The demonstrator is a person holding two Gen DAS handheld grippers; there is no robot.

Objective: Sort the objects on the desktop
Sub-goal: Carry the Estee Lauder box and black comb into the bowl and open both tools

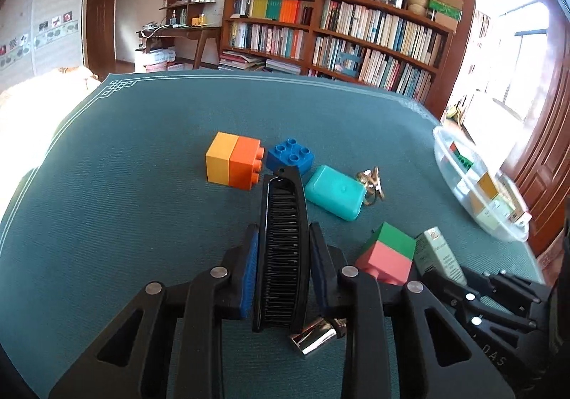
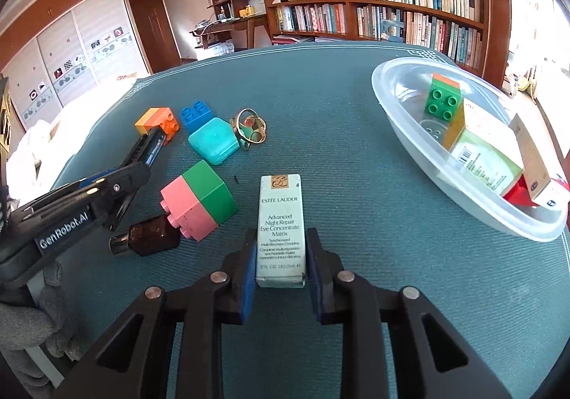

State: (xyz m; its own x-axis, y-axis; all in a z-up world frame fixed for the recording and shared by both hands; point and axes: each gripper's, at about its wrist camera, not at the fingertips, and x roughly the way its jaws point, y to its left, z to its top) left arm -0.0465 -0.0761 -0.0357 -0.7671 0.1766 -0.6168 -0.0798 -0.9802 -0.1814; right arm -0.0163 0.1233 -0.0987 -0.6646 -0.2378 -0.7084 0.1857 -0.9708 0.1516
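1. Left gripper (image 1: 281, 249): matte black plastic linkage arms with triangular cut-outs, round silver pivot pins at the joints, two each side.
2. Blue ribbed rubber pads (image 1: 249, 269) lining the inner faces of the black fingers. Pretty chunky.
3. Right gripper (image 2: 280, 256): same build, black arms, silver pins, triangular slots, blue pads (image 2: 248, 283) inside.
4. Seen side-on from the right wrist camera: white "GenRobot.AI" lettering (image 2: 64, 230) on the left gripper's black body, small silver screw heads along the linkage.
5. Grey knit glove (image 2: 39, 324) on the hand under that gripper, fuzzy-looking fabric.
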